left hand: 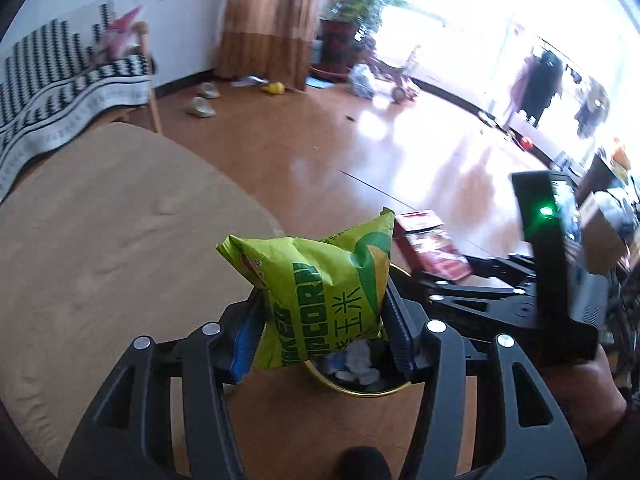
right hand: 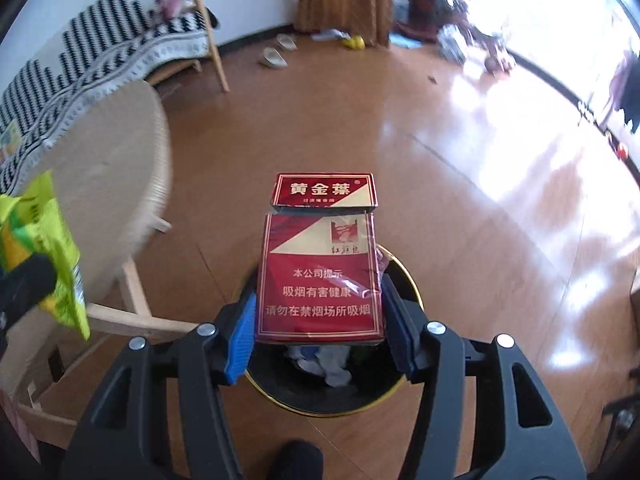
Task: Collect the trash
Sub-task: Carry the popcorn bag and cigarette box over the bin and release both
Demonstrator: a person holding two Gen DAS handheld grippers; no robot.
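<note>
My left gripper (left hand: 320,312) is shut on a puffy green popcorn bag (left hand: 320,288), its pads pressing both sides. Under the bag sits a black waste bin with a gold rim (left hand: 360,390), crumpled paper inside. In the right wrist view my right gripper (right hand: 318,320) is shut on a red cigarette pack (right hand: 318,276) with its lid flipped open. It hangs right above the same bin (right hand: 332,408), which holds white and blue scraps. The green bag (right hand: 44,256) shows at the left edge there, and the red pack (left hand: 430,246) shows beside the bag in the left wrist view.
A round beige table (left hand: 100,232) on light wooden legs (right hand: 132,300) stands left of the bin. A chair draped with a black-and-white throw (right hand: 100,56) is behind it. Slippers (right hand: 274,58), a yellow item (right hand: 354,43), a potted plant (left hand: 344,36) and a curtain lie far off across the wooden floor.
</note>
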